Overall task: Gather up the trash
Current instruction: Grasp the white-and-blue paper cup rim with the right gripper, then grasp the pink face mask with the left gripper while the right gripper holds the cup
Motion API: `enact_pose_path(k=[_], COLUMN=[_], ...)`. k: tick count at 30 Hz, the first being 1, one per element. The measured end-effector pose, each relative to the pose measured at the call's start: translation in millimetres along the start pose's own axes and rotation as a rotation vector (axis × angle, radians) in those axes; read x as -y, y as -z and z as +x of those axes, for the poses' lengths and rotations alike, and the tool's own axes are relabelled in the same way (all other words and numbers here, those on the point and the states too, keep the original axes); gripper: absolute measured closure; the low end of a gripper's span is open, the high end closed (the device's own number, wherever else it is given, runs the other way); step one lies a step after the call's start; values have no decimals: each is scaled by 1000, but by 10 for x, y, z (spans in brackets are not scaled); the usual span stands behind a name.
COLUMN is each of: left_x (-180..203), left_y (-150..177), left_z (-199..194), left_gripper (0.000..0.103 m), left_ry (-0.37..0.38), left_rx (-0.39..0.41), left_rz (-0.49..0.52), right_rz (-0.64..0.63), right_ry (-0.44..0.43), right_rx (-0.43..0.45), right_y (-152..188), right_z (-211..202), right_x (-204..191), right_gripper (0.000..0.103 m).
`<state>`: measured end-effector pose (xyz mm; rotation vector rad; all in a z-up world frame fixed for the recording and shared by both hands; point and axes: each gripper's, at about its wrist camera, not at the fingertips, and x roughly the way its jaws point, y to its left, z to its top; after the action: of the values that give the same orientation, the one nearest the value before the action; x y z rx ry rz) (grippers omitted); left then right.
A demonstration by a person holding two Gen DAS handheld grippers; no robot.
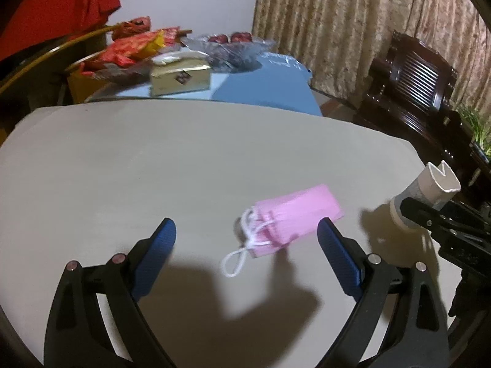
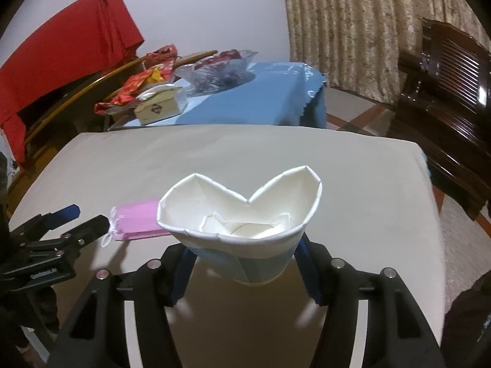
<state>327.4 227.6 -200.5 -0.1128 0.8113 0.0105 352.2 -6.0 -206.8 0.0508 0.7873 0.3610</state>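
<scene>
Blue fingers (image 2: 184,273) of the right gripper (image 2: 245,273) are squeezing a dented paper cup (image 2: 239,211) in the middle of its view. Low in the left view, the left gripper (image 1: 247,233) is hanging wide over a pink mask (image 1: 294,217) lying on the bench (image 1: 153,159). Next it probably needs to close on the mask.

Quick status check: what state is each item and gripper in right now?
paper cup: rim crushed inward, clamped in the right gripper, off the table
right gripper: shut on the cup
pink face mask: folded, lying on the table, not gripped
left gripper: open, just short of the mask
white table: bare apart from the mask
</scene>
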Motion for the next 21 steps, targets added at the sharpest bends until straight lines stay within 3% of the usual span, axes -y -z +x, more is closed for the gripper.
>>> enact_pose_path(k=[10,13,14,15,17,19,21], left_x=[158,215,231,246,250,244,265], left_y=[18,23,20,8,-8,-1,11], left_z=[363,367,357,354,343,321,259], left_gripper=[15,34,49,56,88,98,98], left_ry=[23,15,23,23,34,47,45], left_rx=[-98,-94,-91,-94,-101,-105,-94], left_rz=[-18,-1,2,5,1,-11,-8], right_rz=[19,18,19,20,22,27,31], right_ry=[14,13,13,13,15,15,14], right_rx=[-19,-22,-23,-24,-25,-23,-20], right_y=[108,144,155,162,172,188,191], right_z=[-15,-38,-45,-50,-68,-100,-129], right_x=[141,149,152,155,156,165,173], right_gripper=[43,43,43,43,43,43,43])
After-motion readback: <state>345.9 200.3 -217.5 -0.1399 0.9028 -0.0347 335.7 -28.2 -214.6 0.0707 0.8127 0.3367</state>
